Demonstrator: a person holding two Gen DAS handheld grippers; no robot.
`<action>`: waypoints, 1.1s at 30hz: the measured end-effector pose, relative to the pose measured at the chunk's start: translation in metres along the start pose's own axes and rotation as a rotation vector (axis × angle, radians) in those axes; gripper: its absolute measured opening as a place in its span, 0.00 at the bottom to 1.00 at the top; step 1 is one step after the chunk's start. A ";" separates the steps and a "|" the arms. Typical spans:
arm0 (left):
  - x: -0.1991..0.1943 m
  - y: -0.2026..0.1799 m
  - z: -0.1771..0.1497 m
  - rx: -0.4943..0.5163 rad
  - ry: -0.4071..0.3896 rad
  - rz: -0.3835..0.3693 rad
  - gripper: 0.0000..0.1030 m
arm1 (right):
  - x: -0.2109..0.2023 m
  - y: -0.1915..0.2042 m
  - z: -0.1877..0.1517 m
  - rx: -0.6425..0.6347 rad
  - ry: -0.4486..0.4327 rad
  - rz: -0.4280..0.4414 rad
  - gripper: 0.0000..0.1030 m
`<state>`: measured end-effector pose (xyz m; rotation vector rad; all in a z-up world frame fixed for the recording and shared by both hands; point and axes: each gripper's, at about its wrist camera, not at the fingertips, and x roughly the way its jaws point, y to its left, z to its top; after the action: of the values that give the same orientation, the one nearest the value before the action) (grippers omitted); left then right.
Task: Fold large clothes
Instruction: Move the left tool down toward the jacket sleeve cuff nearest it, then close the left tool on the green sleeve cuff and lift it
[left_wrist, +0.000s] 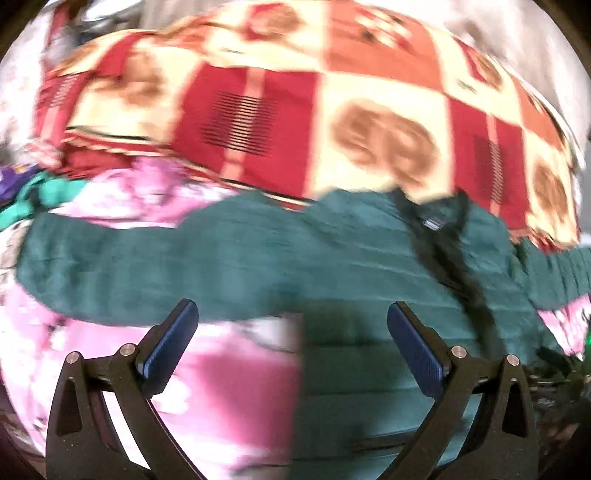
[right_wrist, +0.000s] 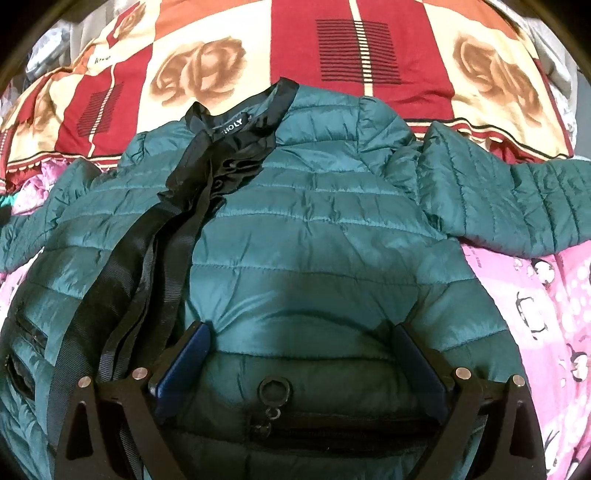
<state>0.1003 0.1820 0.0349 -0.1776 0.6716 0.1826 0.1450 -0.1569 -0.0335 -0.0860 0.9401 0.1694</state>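
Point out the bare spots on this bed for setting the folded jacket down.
Free: red-and-cream rose-patterned blanket beyond the black collar; pink penguin-print sheet below the outstretched sleeve. Crowded: the middle, covered by the green quilted puffer jacket.

The jacket (right_wrist: 295, 221) lay spread flat on the sheet (right_wrist: 535, 295), which covered the bed. Behind the jacket's collar (right_wrist: 243, 110) lay the blanket (right_wrist: 295, 44), reaching across the far side of the bed. One sleeve (right_wrist: 517, 199) stretched out to the right of the jacket's body, the other sleeve (left_wrist: 129, 266) to its left. My right jaws (right_wrist: 299, 343) stood over the jacket's near hem, straddling the pocket zip (right_wrist: 275, 391). My left jaws (left_wrist: 293, 321) were before the left sleeve, over the sheet.
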 end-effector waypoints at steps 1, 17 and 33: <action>-0.003 0.026 0.000 -0.035 -0.010 0.019 1.00 | -0.002 0.000 0.000 0.006 -0.001 0.001 0.95; 0.017 0.272 -0.025 -0.554 -0.136 0.058 0.99 | -0.009 0.018 -0.004 -0.029 0.001 0.002 0.92; 0.036 0.287 -0.001 -0.633 -0.065 0.226 0.21 | -0.023 0.016 -0.004 -0.044 -0.027 -0.028 0.87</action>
<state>0.0626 0.4641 -0.0180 -0.7006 0.5512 0.6159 0.1257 -0.1444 -0.0174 -0.1370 0.9076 0.1655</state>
